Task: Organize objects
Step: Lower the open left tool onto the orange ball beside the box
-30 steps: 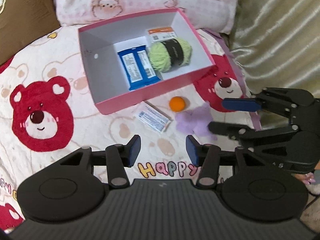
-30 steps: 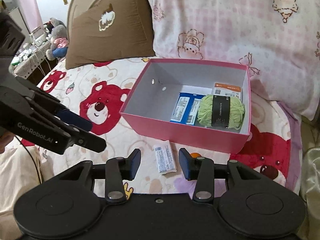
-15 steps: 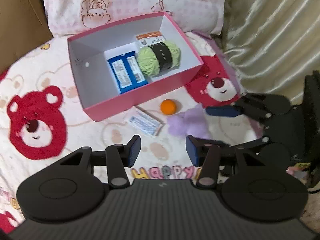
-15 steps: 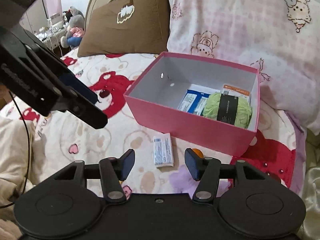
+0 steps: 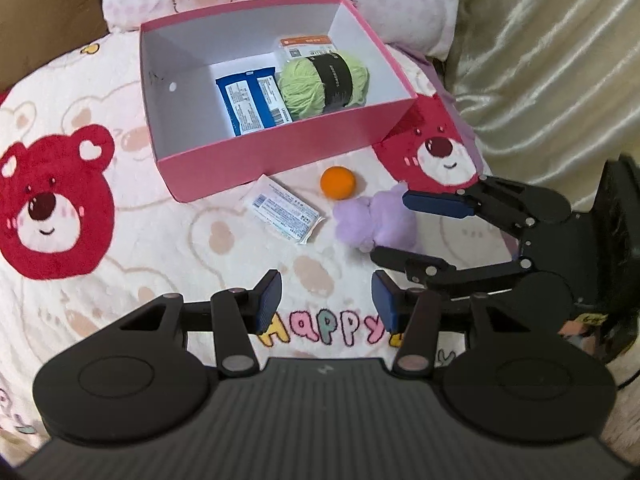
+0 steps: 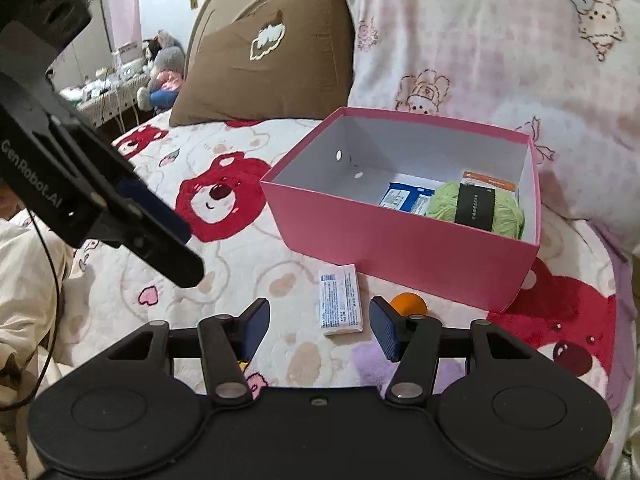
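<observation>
Box (image 5: 280,152), pink, open-topped, is sitting on the bear-print blanket (image 5: 120,248) in front of the pink pillow (image 6: 500,52); a brown pillow (image 6: 272,64) is leaning to the side of that one. Inside the box, a green yarn ball (image 5: 324,80) with a black band is lying against the blue packet (image 5: 252,100), and an orange-topped card (image 5: 306,46) is lying behind the yarn. Right gripper (image 5: 394,230) is hovering with jaws apart, straddling the purple plush (image 5: 376,220) just outside the box; whether the pads are touching it cannot be told. Left gripper (image 5: 326,306) is hanging above the blanket lettering, jaws open and holding nothing. White packet (image 5: 284,212) is lying flat just beside the box's front wall. Orange ball (image 5: 338,182) is resting between that packet and the plush, close to the box.
</observation>
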`<state>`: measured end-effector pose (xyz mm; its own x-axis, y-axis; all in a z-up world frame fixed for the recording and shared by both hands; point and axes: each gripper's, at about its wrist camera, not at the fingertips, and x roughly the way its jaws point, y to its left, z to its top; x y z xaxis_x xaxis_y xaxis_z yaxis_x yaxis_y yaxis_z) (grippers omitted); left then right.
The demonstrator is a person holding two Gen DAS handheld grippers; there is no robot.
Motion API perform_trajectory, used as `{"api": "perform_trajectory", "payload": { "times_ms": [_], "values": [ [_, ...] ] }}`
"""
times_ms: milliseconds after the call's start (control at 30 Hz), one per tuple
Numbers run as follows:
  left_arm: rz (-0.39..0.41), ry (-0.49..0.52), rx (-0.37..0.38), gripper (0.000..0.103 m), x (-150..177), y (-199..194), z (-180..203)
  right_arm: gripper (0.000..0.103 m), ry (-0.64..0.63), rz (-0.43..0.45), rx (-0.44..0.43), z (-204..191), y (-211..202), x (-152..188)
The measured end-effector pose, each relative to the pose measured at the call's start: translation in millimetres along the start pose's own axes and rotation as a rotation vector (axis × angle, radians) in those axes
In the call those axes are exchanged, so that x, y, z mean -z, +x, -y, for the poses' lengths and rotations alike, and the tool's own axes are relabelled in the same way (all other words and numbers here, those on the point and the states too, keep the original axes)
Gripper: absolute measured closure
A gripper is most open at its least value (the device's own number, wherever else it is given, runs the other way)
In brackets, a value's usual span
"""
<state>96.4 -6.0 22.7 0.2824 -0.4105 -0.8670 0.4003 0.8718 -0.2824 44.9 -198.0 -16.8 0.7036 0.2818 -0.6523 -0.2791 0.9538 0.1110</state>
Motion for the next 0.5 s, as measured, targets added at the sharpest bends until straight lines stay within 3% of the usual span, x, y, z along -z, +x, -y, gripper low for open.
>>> {"api": "perform_trajectory", "payload": {
  "times_ms": [133, 333, 500],
  "values": [
    [0.037, -0.032, 0.028, 0.048, 4.8, 10.0, -7.8, 0.043, 0.012, 0.012, 0.093, 7.4, 10.9, 7.3],
    [0.069, -0.076, 0.059, 0.046, 5.3, 33.9, -12.2, 0.042, 0.052, 0.064, 0.136, 22.1, 22.2, 19.6],
    [0.098, -0.042, 0.095, 0.044, -2.8, 55.7, -6.0, 0.042, 0.038, 0.099, 0.181, 31.9, 44.5, 31.6]
  ]
}}
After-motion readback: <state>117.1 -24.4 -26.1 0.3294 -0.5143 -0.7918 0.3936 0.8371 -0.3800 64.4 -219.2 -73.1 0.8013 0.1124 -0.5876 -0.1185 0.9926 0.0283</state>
